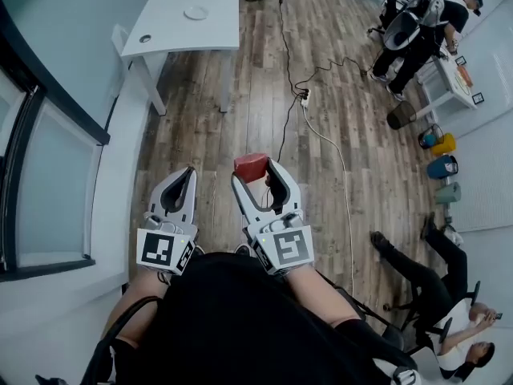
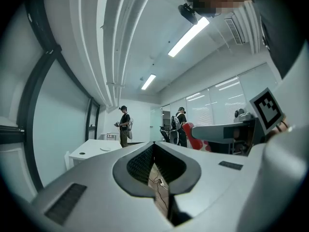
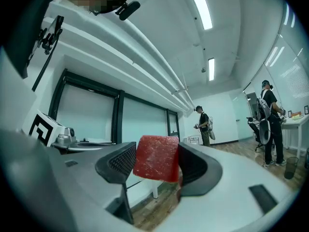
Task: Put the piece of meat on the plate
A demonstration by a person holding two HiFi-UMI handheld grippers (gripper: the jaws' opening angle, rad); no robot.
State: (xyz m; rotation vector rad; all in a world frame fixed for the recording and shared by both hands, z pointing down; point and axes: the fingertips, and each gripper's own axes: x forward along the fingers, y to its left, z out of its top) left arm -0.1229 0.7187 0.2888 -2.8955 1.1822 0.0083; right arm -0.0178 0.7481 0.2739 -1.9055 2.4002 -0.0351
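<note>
My right gripper (image 1: 258, 173) is shut on a red block of meat (image 1: 250, 166), held level in front of me above the wooden floor. In the right gripper view the meat (image 3: 156, 158) fills the gap between the two ribbed pads (image 3: 120, 162). My left gripper (image 1: 181, 184) is held just to its left, shut and empty; its tips meet in the left gripper view (image 2: 154, 145), where the meat (image 2: 189, 131) shows to the right. A small white plate (image 1: 195, 12) lies on a white table (image 1: 172, 34) far ahead, and also shows as the plate (image 2: 105, 149) in the left gripper view.
A window wall with a white sill (image 1: 120, 143) runs along the left. A cable and power strip (image 1: 304, 96) lie on the floor ahead. People (image 1: 417, 30) stand at the far right, another person (image 1: 437, 275) sits on the floor, and coloured bins (image 1: 441, 155) line the right wall.
</note>
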